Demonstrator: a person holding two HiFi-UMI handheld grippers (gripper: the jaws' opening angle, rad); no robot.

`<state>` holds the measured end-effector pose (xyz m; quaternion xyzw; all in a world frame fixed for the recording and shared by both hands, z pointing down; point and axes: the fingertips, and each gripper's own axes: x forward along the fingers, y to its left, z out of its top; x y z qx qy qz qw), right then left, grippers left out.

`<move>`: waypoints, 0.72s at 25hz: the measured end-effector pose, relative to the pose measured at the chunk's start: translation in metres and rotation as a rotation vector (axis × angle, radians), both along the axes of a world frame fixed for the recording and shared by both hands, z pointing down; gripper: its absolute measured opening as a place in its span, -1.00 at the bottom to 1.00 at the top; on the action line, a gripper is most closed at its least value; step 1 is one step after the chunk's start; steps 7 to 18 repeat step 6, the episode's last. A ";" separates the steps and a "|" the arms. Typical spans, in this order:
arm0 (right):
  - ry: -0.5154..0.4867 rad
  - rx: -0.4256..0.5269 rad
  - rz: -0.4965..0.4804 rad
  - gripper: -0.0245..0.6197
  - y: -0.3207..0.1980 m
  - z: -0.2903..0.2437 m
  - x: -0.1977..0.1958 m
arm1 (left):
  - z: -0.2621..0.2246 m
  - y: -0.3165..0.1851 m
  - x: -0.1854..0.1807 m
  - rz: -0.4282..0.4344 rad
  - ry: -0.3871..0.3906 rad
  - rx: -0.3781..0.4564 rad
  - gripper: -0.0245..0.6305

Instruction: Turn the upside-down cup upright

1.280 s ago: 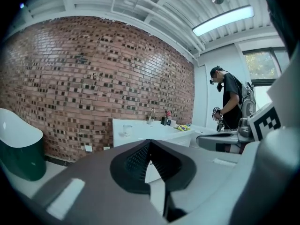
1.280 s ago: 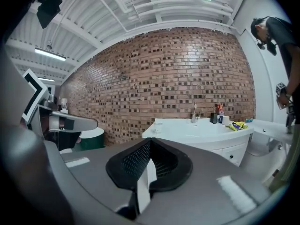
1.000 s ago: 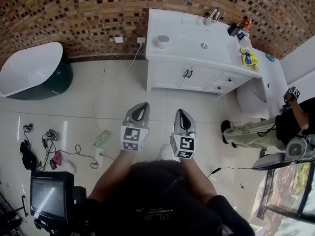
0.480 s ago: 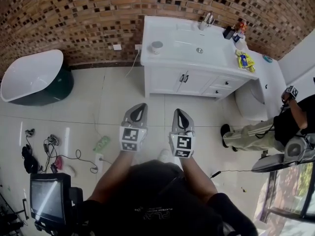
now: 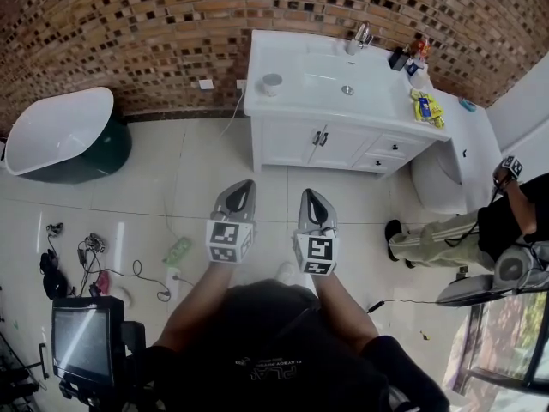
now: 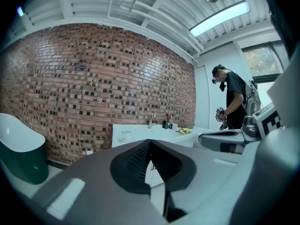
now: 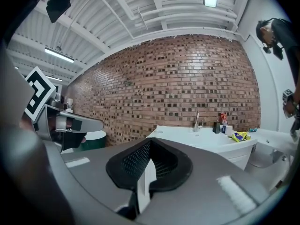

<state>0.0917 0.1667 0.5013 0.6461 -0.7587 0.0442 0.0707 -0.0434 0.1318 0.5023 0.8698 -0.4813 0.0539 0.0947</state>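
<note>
A small pale cup [image 5: 272, 81] stands on the left part of the white vanity top [image 5: 300, 93], far ahead of me; it is too small to tell which way up it is. In the left gripper view the cup [image 6: 125, 135] shows beyond the jaws. My left gripper [image 5: 239, 194] and right gripper [image 5: 313, 201] hang side by side over the tiled floor, well short of the vanity. Both are shut with nothing between the jaws. The left gripper's tips [image 6: 150, 142] and the right gripper's tips [image 7: 150, 143] meet in their own views.
A faucet [image 5: 364, 33], bottles [image 5: 412, 54] and a yellow packet [image 5: 426, 106] sit on the vanity's right. A bathtub [image 5: 60, 131] stands at the left, a toilet [image 5: 437, 178] and a person [image 5: 480, 230] at the right. Cables and a power strip [image 5: 177, 247] lie on the floor by a monitor [image 5: 86, 337].
The view has shifted slightly, so the vanity sits a little lower and further left in the head view. Both grippers stay shut and side by side.
</note>
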 end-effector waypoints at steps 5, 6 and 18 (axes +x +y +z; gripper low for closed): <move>0.004 0.018 0.001 -0.89 0.002 -0.011 0.008 | -0.008 -0.001 0.008 -0.002 0.003 0.004 -0.93; 0.005 0.021 0.006 -0.89 0.002 -0.013 0.012 | -0.011 -0.002 0.011 0.000 0.005 0.009 -0.93; 0.005 0.021 0.006 -0.89 0.002 -0.013 0.012 | -0.011 -0.002 0.011 0.000 0.005 0.009 -0.93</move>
